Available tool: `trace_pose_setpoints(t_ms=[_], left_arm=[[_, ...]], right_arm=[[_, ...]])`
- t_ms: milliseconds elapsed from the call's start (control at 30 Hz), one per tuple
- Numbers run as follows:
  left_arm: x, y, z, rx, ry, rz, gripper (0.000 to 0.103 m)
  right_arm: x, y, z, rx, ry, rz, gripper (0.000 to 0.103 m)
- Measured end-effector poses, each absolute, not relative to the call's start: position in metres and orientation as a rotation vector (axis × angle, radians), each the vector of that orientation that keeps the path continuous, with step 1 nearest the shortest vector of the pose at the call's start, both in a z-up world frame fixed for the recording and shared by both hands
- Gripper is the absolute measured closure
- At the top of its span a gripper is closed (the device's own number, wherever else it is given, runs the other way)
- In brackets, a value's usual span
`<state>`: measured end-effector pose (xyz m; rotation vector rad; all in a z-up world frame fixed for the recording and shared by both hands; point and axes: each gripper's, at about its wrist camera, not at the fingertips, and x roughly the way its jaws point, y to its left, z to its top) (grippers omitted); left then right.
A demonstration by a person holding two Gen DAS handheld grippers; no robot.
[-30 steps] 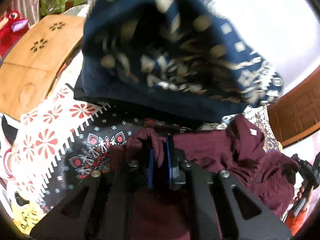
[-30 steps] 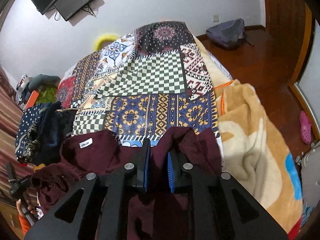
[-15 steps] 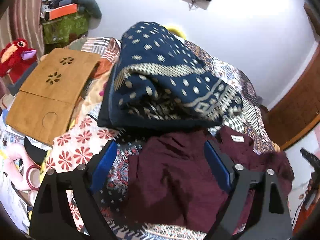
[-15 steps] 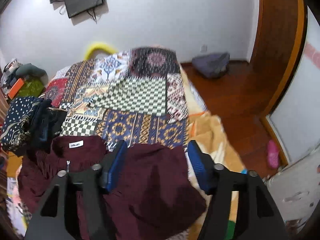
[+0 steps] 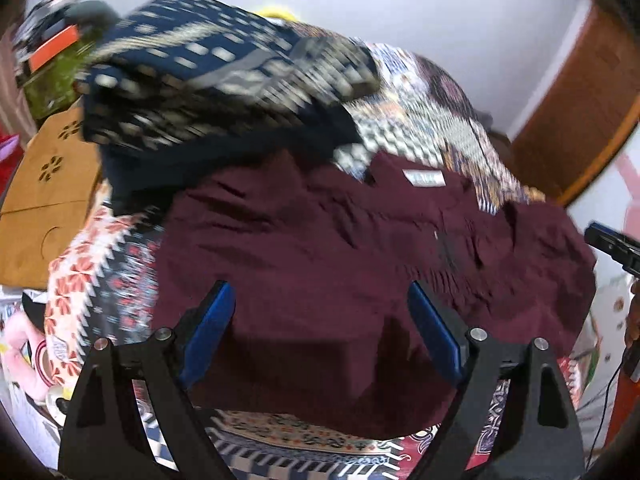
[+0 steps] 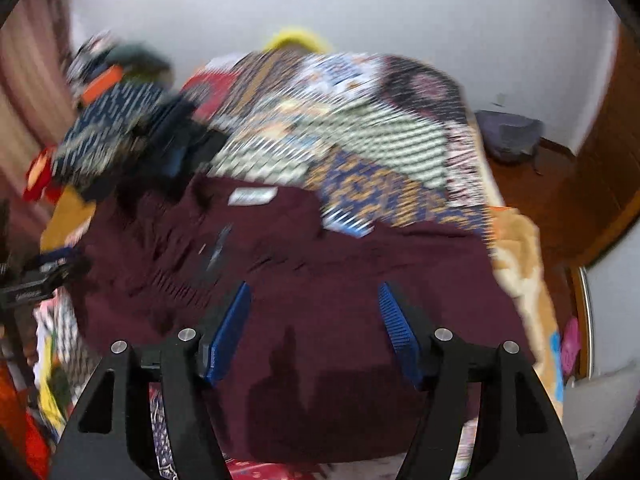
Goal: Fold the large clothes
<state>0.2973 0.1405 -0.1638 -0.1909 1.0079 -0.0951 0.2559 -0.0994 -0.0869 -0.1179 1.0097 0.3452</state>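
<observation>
The maroon garment (image 5: 328, 264) lies spread on the patterned bedspread (image 6: 360, 152), its white neck label (image 6: 252, 196) at the far edge and its width running side to side — so it sits directly ahead of and below both tools. The left gripper (image 5: 320, 332) and right gripper (image 6: 316, 332) each hover with jaws spread wide, holding nothing. Neither is clearly nearer; each likely takes its own near hem corner — a judgement only.

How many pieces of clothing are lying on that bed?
2 that I can tell. A maroon top lies spread at the bed's near edge. A navy patterned garment is heaped behind it, towards the wooden tray. More may be hidden under that heap.
</observation>
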Motion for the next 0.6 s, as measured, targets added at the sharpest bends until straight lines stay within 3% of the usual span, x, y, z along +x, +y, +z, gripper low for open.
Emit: trace_pose_setpoints(t_ms=[267, 600], left_arm=[[0.284, 0.108, -0.212, -0.022, 1.057, -0.080, 0.013], [0.253, 0.107, -0.203, 0.008, 1.021, -0.057, 0.013]], right_arm=[[0.244, -0.067, -0.156, -0.332, 1.117, 0.327, 0.037], [0.237, -0.059, -0.137, -0.355, 1.087, 0.313, 0.035]])
